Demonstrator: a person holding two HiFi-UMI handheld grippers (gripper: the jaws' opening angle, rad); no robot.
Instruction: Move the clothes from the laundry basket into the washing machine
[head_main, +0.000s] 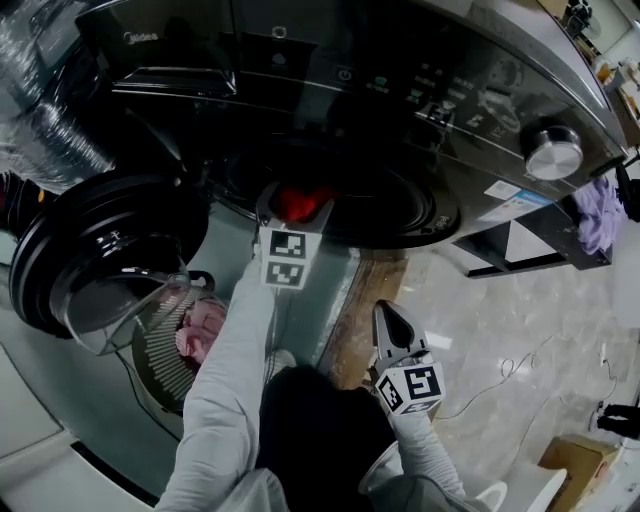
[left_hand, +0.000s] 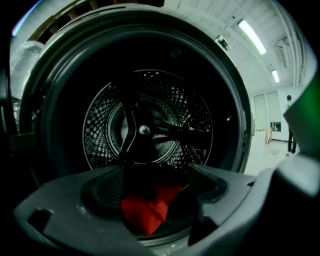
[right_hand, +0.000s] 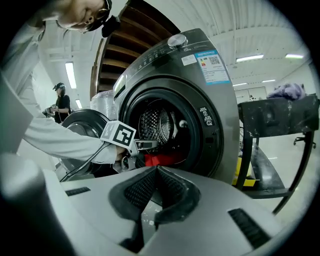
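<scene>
**A:** Looking down from your head, where is the red cloth (head_main: 305, 200) sitting?

**B:** At the mouth of the washing machine (head_main: 420, 70), between the tips of my left gripper (head_main: 297, 205). I'm reaching in past the open door (head_main: 100, 250). The basket (head_main: 160, 365) with pink clothes (head_main: 200, 332) is sitting just beneath that door.

**A:** And along the left jaws?

**B:** They're standing apart, pressing nothing. The cloth is lying low at the rim, short of the drum (left_hand: 150, 125), so I'm judging it wants a push deeper.

**A:** The right one?

**B:** I'm holding my right gripper (right_hand: 156, 169) outside, clenched on nothing, so the opening is free for the left.
</scene>
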